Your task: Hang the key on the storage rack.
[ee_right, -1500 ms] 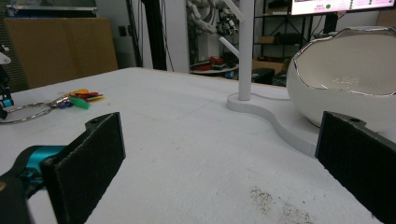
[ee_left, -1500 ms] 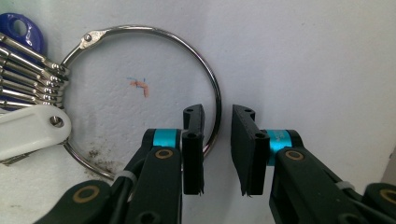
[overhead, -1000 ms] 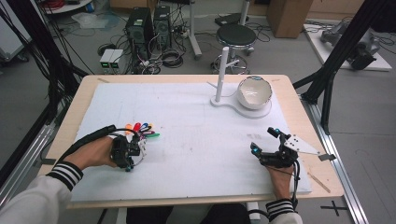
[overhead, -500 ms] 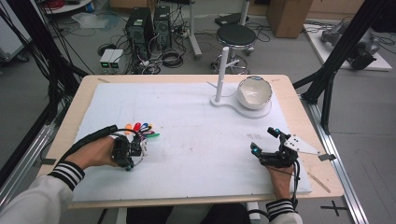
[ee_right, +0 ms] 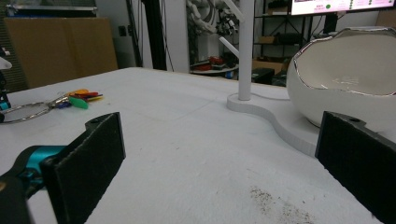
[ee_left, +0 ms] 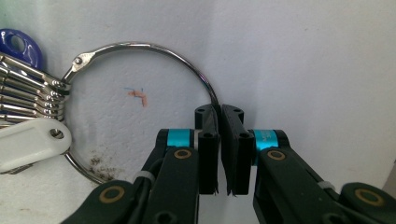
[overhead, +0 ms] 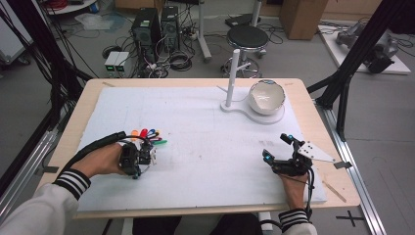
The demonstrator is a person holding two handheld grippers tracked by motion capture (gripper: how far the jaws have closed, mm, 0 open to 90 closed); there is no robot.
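Observation:
A big metal key ring (ee_left: 140,45) lies on the white foam mat, with a stack of keys (ee_left: 23,93), a white tag (ee_left: 28,142) and a blue tag (ee_left: 18,44) hanging at its left. My left gripper (ee_left: 219,116) is shut on the ring's wire at its right side. In the high view the left gripper (overhead: 146,155) sits at the mat's front left, just below the fan of coloured key tags (overhead: 147,133). My right gripper (overhead: 275,147) rests at the front right with its jaws wide open and nothing between them; its black pads (ee_right: 93,154) frame bare mat.
A white bowl (overhead: 266,96) stands on a flat white stand base (overhead: 244,110) with an upright post (overhead: 232,73) at the back right. The right gripper view has the bowl (ee_right: 345,70) close ahead and the keys (ee_right: 79,98) far left. Dark specks (ee_right: 275,205) dot the mat.

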